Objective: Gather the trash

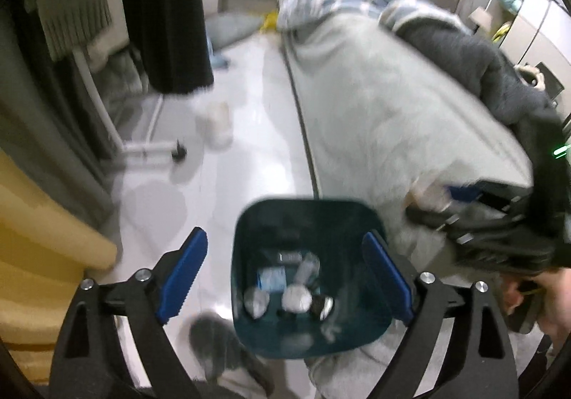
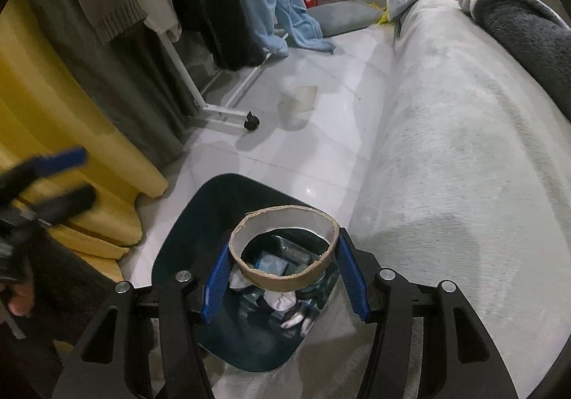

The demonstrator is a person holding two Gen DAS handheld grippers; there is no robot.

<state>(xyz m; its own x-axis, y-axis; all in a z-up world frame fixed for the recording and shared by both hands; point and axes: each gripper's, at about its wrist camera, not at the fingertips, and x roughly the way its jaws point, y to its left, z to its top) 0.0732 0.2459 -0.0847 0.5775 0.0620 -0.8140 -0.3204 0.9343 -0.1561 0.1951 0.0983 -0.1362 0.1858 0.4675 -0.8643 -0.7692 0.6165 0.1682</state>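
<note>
Directly above the dark bin (image 2: pixel 185 238), the right gripper (image 2: pixel 283 272) clamps a cardboard ring (image 2: pixel 282 283); the left gripper (image 1: pixel 285 277) gapes wide, holding nothing, over the same bin's trash (image 1: pixel 296 299).

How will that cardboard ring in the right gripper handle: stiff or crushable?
Probably crushable: the cardboard ring already looks squeezed oval between the right gripper pads. Likely light, being hollow and thin-walled. Its torn rim suggests it could tear further; released, it should drop into the bin.

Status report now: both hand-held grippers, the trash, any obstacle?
Left hand-held gripper open, empty, above bin. Right hand-held gripper shut on cardboard ring, over bin. No obstacle seen.
</note>
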